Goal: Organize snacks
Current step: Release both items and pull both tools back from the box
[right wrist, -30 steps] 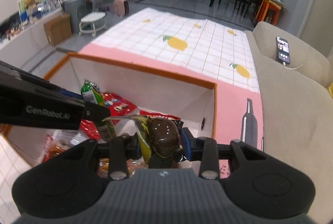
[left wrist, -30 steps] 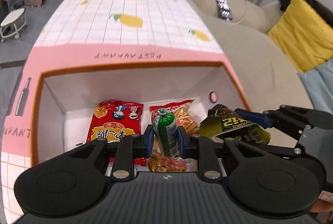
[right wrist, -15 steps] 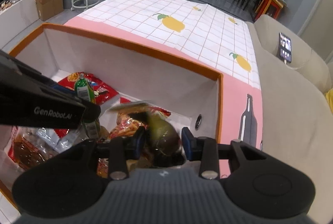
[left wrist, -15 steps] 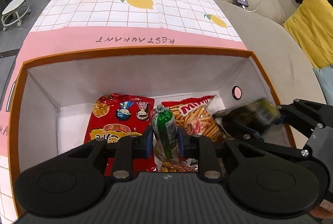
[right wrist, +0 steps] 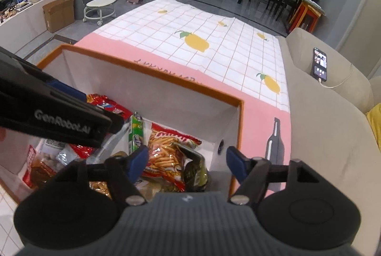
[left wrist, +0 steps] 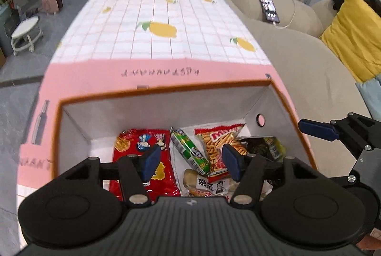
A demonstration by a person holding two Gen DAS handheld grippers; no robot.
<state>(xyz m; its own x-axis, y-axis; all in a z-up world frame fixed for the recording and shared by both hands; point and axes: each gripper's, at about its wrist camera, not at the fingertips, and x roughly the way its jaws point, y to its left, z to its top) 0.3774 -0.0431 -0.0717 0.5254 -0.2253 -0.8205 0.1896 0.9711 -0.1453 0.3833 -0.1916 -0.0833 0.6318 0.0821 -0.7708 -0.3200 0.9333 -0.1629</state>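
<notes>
An open white box with an orange rim sits on the table and holds several snack packs. The green snack tube lies inside between a red bag and a bag of orange sticks. A dark yellow-green pack lies at the box's right end. My left gripper is open and empty above the box. My right gripper is open and empty above the right end.
The box stands on a pink and white lemon-print tablecloth. A beige sofa runs along the right, with a phone on a cable and a yellow cushion. A small white stool stands on the floor to the left.
Both grippers opened and drew back. The green tube dropped from the left gripper and the dark pack from the right gripper; both now lie in the box.
</notes>
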